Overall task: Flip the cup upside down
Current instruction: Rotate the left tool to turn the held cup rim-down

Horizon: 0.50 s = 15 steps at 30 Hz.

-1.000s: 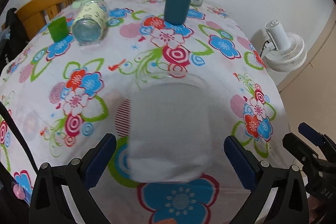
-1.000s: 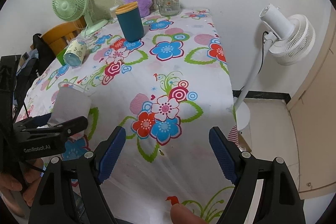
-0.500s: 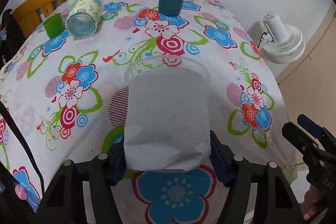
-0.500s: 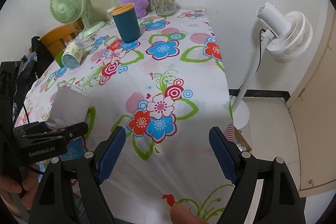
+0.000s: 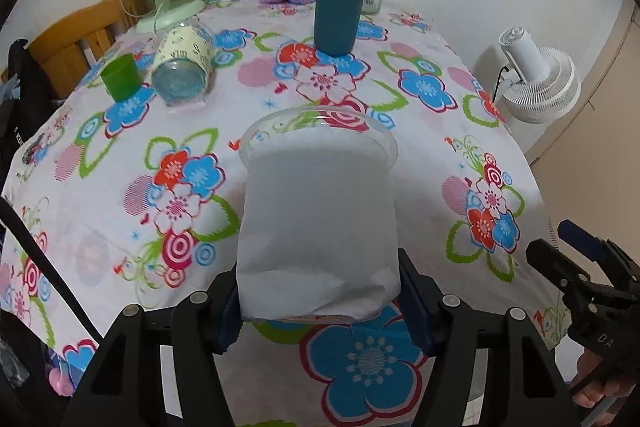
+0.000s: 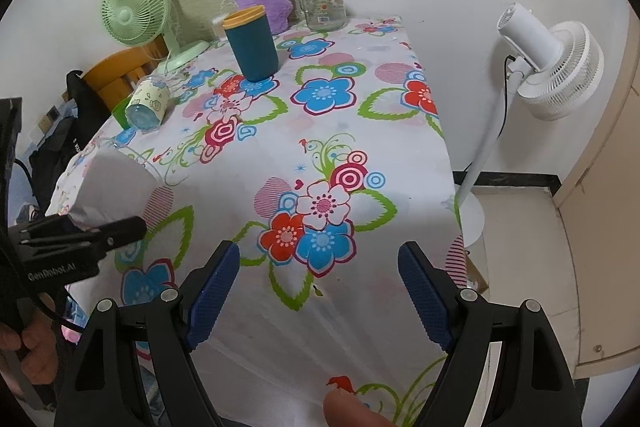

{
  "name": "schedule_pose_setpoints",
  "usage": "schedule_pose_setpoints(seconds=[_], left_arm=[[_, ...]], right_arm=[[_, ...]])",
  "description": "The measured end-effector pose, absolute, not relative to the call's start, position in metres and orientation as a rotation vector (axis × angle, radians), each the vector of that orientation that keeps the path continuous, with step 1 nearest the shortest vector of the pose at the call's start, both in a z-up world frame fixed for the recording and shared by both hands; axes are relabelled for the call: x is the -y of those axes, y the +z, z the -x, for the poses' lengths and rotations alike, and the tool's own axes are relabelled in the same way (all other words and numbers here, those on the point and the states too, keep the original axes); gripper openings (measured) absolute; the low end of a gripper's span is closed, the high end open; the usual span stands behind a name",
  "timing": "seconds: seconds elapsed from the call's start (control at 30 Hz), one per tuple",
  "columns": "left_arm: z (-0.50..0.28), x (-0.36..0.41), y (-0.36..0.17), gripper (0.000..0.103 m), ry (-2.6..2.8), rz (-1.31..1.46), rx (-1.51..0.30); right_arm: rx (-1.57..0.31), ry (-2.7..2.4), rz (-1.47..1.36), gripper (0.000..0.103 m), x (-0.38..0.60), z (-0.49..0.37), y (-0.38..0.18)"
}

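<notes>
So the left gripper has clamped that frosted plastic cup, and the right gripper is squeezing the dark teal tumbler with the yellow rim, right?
Not quite. The left gripper has clamped the frosted plastic cup, but the right gripper is open and empty, per the right wrist view; the dark teal tumbler with the yellow rim stands untouched far back.

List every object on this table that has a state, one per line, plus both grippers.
Frosted white plastic cup: mouth up, gripped near its base.
Left gripper: shut on the cup.
Right gripper: open, holding nothing.
Teal tumbler with yellow rim: upright.
Patterned glass jar: lying on its side.
Small green cup: upright.
Clear lidded glass jar: upright, lid on.
</notes>
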<state>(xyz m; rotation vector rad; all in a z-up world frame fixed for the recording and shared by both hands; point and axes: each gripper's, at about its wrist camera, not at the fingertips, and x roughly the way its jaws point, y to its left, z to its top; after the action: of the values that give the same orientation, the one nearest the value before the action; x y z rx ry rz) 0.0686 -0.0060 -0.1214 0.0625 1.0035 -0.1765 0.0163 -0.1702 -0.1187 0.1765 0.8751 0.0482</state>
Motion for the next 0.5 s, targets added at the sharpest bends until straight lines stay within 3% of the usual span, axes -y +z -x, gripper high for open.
schedule_pose_setpoints(seconds=[0.17, 0.5], left_arm=[[-0.064, 0.006, -0.116, 0.067, -0.214, -0.114, -1.014], [-0.077, 0.013, -0.115, 0.067, -0.359, -0.417, -1.241]], right_arm=[[-0.87, 0.057, -0.171, 0.083, 0.166, -0.017, -0.117], [-0.864, 0.075, -0.151, 0.083, 0.161, -0.014, -0.114]])
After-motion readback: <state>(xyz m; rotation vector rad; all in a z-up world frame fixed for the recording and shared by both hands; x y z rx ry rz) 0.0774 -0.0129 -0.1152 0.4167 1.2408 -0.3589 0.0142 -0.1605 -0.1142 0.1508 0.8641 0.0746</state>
